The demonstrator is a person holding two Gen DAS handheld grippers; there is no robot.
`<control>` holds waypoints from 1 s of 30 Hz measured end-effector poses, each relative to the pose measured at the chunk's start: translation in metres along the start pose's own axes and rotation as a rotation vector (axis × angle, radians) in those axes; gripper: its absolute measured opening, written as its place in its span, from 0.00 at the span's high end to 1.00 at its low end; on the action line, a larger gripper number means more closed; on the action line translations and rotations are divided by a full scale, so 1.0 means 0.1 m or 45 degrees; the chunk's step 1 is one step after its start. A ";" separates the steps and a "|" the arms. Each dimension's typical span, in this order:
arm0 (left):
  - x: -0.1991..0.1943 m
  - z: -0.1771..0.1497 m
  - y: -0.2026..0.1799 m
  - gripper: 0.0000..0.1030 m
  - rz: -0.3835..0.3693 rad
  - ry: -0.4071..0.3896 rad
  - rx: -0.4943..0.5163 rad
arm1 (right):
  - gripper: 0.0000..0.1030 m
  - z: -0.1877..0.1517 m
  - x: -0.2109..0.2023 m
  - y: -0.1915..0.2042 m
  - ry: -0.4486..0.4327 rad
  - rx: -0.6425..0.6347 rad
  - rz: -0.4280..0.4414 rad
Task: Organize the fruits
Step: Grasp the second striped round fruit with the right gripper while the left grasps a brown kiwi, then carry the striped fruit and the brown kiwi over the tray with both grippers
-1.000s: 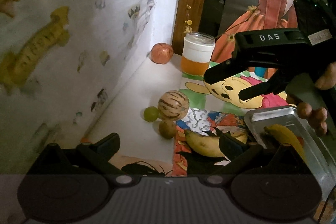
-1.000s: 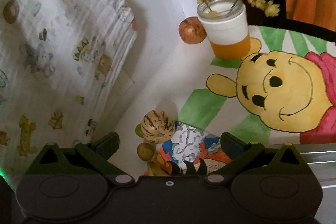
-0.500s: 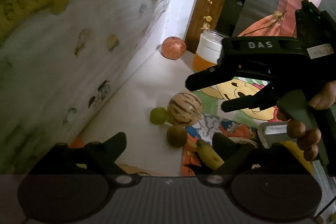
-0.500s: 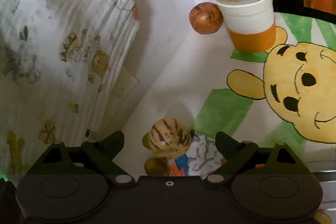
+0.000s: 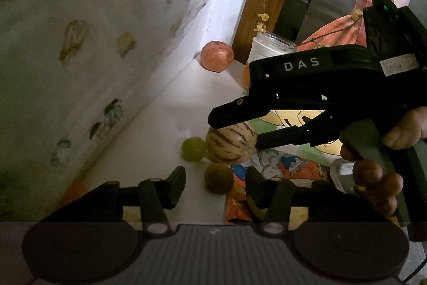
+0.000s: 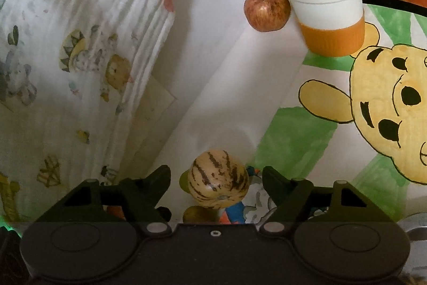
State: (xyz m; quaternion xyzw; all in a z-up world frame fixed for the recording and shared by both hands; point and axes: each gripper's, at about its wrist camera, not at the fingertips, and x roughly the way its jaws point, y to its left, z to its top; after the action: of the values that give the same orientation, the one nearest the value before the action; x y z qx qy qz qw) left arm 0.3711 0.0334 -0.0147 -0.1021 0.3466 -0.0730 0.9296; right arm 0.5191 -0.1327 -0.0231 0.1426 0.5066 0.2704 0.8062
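From the left wrist view, the left gripper (image 5: 214,184) is closing, its jaws either side of a small brown fruit (image 5: 218,178), no contact visible. The striped melon (image 5: 230,142) lies just beyond, a green fruit (image 5: 193,148) touching it. The right gripper (image 5: 234,130), in a hand (image 5: 384,164), reaches over the melon.

From the right wrist view, the right gripper (image 6: 216,178) is closing around the striped melon (image 6: 218,180), pads not yet touching. An apple (image 6: 267,10) sits far beyond the melon, beside a jar (image 6: 325,4).
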 end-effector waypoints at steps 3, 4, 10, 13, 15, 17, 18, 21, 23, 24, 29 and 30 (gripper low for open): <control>0.03 0.00 -0.01 0.55 -0.007 0.003 -0.005 | 0.28 -0.01 0.01 -0.02 0.004 0.003 0.000; 0.04 0.00 -0.01 0.57 -0.011 0.005 -0.008 | 0.29 0.00 0.03 -0.04 0.006 0.003 0.002; 0.08 0.00 -0.03 0.67 -0.025 0.018 -0.016 | 0.34 0.01 0.08 -0.05 0.011 0.000 0.006; 0.10 0.01 -0.03 0.71 -0.030 0.024 -0.026 | 0.38 -0.01 0.07 -0.06 0.012 -0.001 0.006; 0.10 0.01 -0.03 0.72 -0.028 0.029 -0.030 | 0.39 -0.01 0.07 -0.06 0.011 -0.001 0.011; 0.12 0.01 -0.03 0.73 -0.025 0.036 -0.036 | 0.39 -0.01 0.06 -0.06 0.012 -0.006 0.010; 0.13 0.01 -0.02 0.73 -0.026 0.038 -0.041 | 0.39 0.00 0.07 -0.06 0.012 -0.008 0.011; 0.14 0.01 -0.02 0.73 -0.030 0.043 -0.052 | 0.39 -0.01 0.08 -0.05 0.011 -0.016 0.011; 0.16 0.00 -0.02 0.73 -0.027 0.048 -0.048 | 0.42 -0.01 0.09 -0.03 0.010 -0.024 0.007; 0.17 0.00 -0.03 0.73 -0.024 0.053 -0.046 | 0.45 -0.01 0.09 -0.03 0.010 -0.028 0.004; 0.17 0.02 -0.02 0.73 -0.027 0.061 -0.058 | 0.47 -0.02 0.08 -0.03 0.003 -0.026 0.023; 0.17 0.02 -0.02 0.73 -0.028 0.062 -0.061 | 0.48 -0.03 0.07 -0.03 0.000 -0.023 0.028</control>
State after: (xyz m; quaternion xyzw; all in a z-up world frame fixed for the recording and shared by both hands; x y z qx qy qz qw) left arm 0.3853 0.0287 -0.0233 -0.1266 0.3696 -0.0774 0.9173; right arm 0.5203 -0.1313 -0.0313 0.1408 0.5026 0.2837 0.8044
